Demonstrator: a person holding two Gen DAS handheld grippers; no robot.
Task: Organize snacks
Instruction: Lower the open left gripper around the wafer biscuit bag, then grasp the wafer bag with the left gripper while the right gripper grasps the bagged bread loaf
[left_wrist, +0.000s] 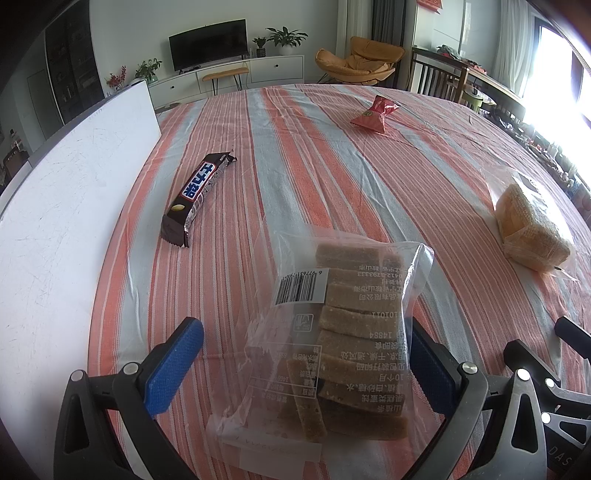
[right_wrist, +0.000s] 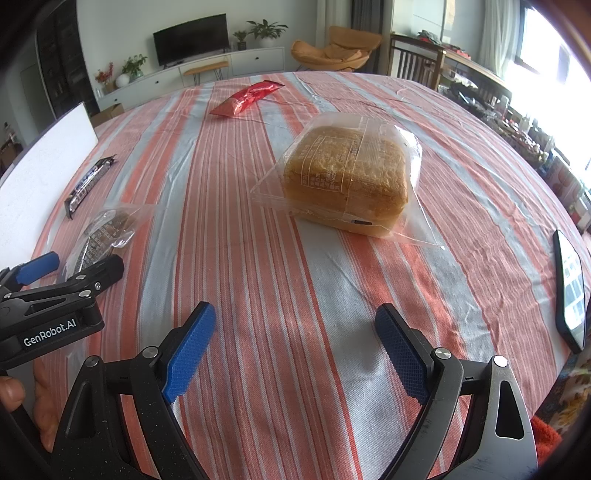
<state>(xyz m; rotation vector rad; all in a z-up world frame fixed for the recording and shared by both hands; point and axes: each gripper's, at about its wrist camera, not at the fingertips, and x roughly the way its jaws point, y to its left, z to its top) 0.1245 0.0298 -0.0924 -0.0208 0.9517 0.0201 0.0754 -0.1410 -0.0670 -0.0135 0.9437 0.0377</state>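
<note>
A clear bag of brown bar snacks (left_wrist: 343, 332) lies on the striped cloth between the wide-open fingers of my left gripper (left_wrist: 303, 354); the pads stand apart from it. It also shows in the right wrist view (right_wrist: 99, 240). A dark chocolate bar (left_wrist: 197, 195) lies to the left beside a white board (left_wrist: 66, 206). A red snack packet (left_wrist: 375, 114) lies far back. A bagged bread loaf (right_wrist: 351, 177) sits ahead of my right gripper (right_wrist: 295, 347), which is open and empty above the cloth.
A phone (right_wrist: 570, 291) lies at the table's right edge. The left gripper's body (right_wrist: 55, 295) sits at the left of the right wrist view. Chairs, a TV cabinet and plants stand beyond the table.
</note>
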